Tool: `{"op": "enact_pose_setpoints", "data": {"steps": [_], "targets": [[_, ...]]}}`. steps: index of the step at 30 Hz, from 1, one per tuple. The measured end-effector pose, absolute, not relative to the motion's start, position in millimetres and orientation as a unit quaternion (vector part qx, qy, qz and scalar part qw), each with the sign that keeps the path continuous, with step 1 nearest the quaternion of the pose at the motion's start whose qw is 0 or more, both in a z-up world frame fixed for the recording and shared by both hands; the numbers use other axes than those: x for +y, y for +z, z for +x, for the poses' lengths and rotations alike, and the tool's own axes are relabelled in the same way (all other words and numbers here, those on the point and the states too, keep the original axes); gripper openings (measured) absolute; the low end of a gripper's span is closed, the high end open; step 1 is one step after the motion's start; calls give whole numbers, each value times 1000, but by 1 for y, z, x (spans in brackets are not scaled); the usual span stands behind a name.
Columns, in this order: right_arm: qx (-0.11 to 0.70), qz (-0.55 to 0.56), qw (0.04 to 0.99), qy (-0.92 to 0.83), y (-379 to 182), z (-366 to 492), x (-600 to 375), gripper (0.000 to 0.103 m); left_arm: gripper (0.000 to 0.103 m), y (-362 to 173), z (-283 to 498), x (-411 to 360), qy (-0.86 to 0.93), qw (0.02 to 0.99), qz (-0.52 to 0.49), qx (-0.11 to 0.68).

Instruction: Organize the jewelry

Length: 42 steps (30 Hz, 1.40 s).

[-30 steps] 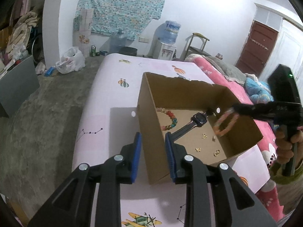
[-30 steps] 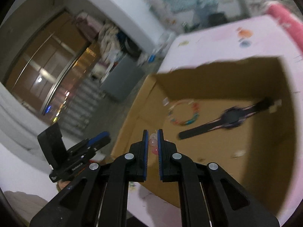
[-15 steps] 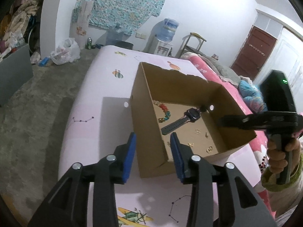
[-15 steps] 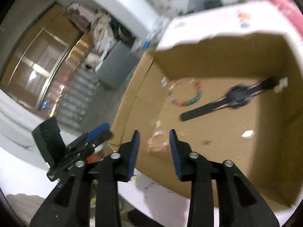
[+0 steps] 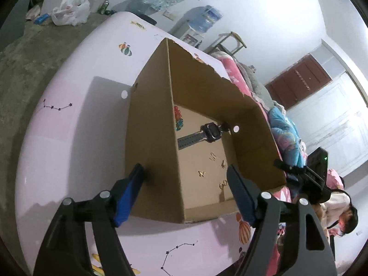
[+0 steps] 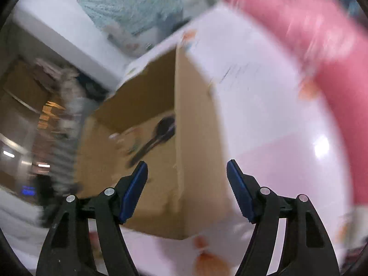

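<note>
Evidently a placing step has just ended — the open brown cardboard box (image 5: pixel 151 151) on the pale pink printed tabletop (image 5: pixel 69 138) is framed by both grippers. A black wristwatch (image 5: pixel 207 134), a multicoloured bead bracelet (image 5: pixel 178 120) and small gold earrings (image 5: pixel 212 157) are seen on its floor. The left gripper (image 5: pixel 185 176) and right gripper (image 6: pixel 186 172) are opening wide, nothing held. A second earlier a pink bracelet was pinched by the right one — another loose piece must be sought next.

water dispenser (image 5: pixel 202 23) by wall | plastic bag (image 5: pixel 71 11) on floor | brown door (image 5: pixel 299 82) | pink blanket (image 6: pixel 322 46)
</note>
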State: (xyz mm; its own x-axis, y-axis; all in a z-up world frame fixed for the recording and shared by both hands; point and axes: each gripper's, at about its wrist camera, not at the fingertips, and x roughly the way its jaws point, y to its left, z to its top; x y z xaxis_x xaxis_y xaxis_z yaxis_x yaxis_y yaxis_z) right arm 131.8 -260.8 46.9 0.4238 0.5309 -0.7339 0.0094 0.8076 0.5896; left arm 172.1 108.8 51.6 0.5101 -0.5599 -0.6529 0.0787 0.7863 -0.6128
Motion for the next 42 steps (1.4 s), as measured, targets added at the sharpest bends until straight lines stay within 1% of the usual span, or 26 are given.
{"op": "enact_pose_setpoints", "data": {"steps": [1, 4, 7, 11, 16, 22, 26, 32, 35, 37, 39, 40, 42], "targets": [[510, 267, 800, 166, 46, 130, -258, 68, 72, 52, 172, 106, -187, 830, -259, 458], [509, 223, 817, 156, 57, 125, -248, 68, 72, 57, 168, 97, -175, 839, -235, 459], [505, 204, 826, 145, 64, 119, -244, 68, 73, 60, 165, 89, -173, 843, -217, 461], [501, 214, 827, 138, 68, 107, -245, 68, 73, 63, 155, 87, -183, 840, -216, 463], [500, 202, 832, 131, 77, 88, -247, 68, 73, 69, 130, 87, -197, 833, -226, 465], [500, 227, 827, 119, 73, 57, -259, 68, 73, 71, 97, 86, -211, 818, -243, 478], [500, 249, 823, 108, 61, 50, -268, 68, 73, 58, 87, 82, -214, 806, -249, 492], [480, 255, 833, 105, 66, 38, -270, 68, 74, 60, 81, 81, -204, 819, -244, 477], [464, 227, 852, 88, 80, 23, -269, 68, 75, 78, 70, 74, -178, 853, -199, 449], [451, 204, 866, 67, 90, 10, -266, 73, 79, 92, 60, 71, -152, 878, -157, 426], [437, 184, 879, 50, 99, -5, -263, 76, 87, 104, 51, 68, -128, 898, -126, 402], [427, 168, 888, 38, 105, -15, -260, 78, 89, 113, 44, 65, -114, 908, -109, 388], [413, 145, 899, 25, 109, -28, -258, 83, 97, 123, 36, 62, -98, 919, -91, 370]]}}
